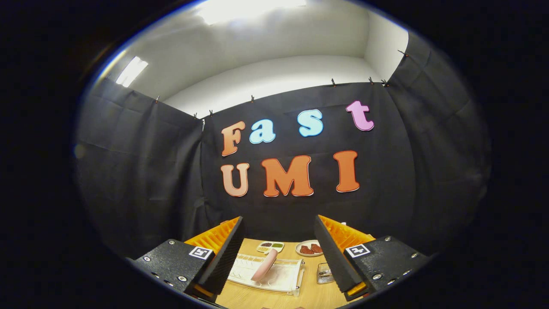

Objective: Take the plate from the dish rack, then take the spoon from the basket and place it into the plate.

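Black ribbed pads line the two fingers of the orange-and-black claw, which stand wide apart at the bottom of the frame with nothing held between them. Each finger carries a small square black-and-white marker on its black base.

Between the fingers, in the lower centre of the frame, lies the light wooden tabletop. On it, just ahead of the fingertips, sits a clear plastic dish rack with a pale liner. One round pink plate stands on edge in the rack, tilted, its rim toward the camera.

Just beside the rack, close to the right finger, is a small wire mesh basket. What lies in it is too small to make out, so the spoon cannot be told from here.

Beyond the rack, toward the booth's black cloth wall, two more dishes rest on the table. A white divided tray holds dark, yellowish and green portions in separate compartments. To its right, a small white round plate holds reddish-brown pieces, partly hidden behind the right finger.
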